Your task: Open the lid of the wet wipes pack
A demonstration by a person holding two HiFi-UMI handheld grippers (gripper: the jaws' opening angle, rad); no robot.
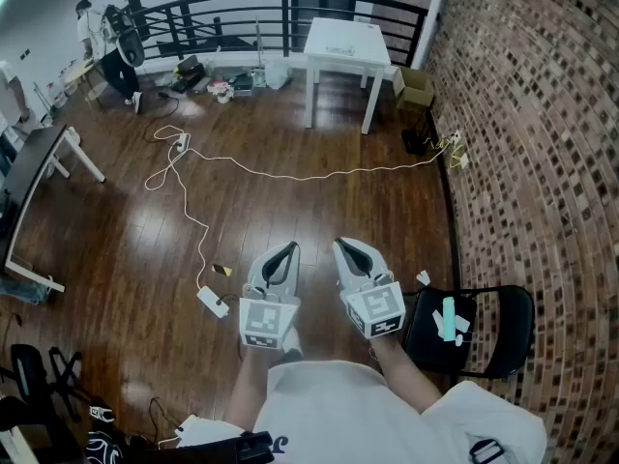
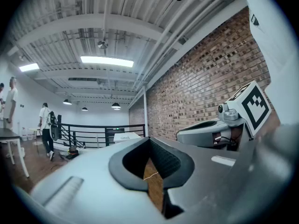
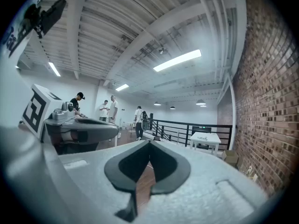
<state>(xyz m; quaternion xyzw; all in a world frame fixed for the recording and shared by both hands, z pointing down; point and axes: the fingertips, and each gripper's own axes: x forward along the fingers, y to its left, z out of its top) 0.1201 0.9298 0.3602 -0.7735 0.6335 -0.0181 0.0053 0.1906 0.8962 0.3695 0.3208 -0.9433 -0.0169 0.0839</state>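
The left gripper point(image 1: 288, 249) and right gripper point(image 1: 340, 246) were both closed on nothing, tips meeting, held level above the wooden floor point(image 1: 290, 201). A teal object point(image 1: 448, 318), probably the wet wipes pack though too small to confirm, lay near the left edge of the black chair point(image 1: 493, 334) seat. Such a pack would likely be light, soft and slippery, so 1 gripper should pin its body while the other lifts the stiffer lid's front lip.

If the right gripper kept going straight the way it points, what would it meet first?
Nothing near. Ahead of the right gripper the way looks free above the wooden floor. The first thing in line seems to be the distant black railing, left of the white table, though depth is unclear.
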